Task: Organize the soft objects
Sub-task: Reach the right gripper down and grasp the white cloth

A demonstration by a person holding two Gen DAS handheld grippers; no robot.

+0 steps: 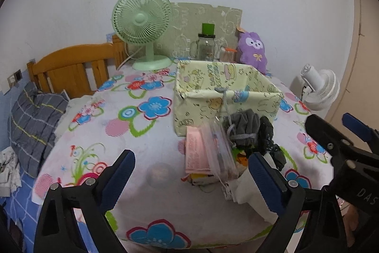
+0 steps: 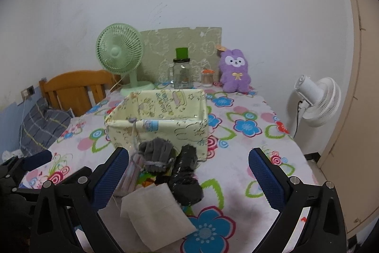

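- Both tools are held above the near edge of the flower-print table cover (image 1: 132, 115); the step in hand is judged to be the approach to the first pick, with nothing yet lifted.
- The left gripper (image 1: 191, 172) is seen with its jaws spread wide and nothing between the pads; the right gripper (image 2: 189, 172) is likewise wide open and empty.
- The soft things are heaped just in front of the pale yellow fabric box (image 1: 227, 94), touching or nearly touching its near wall: a grey knitted bundle (image 2: 155, 154) tied with cord, a black wrapped bundle (image 2: 186, 178), a clear pouch (image 1: 221, 148) beside a pink packet (image 1: 196, 148), and a white folded cloth (image 2: 154, 210) nearest the camera.
- The box appears empty inside, so far as its interior can be seen; a cord hangs over its near rim.
- One item is best taken at a time, and the white folded cloth, lying uppermost and nearest, is judged the easiest start; it should be pinched at a thick fold, not at a single edge, lest it unfold.
- The jaws should be lowered astride the item before being closed; the cord could be snagged.
- The purple plush (image 2: 234, 72), glass jar (image 2: 181, 75) and green fan (image 2: 119, 51) at the back should be left undisturbed.
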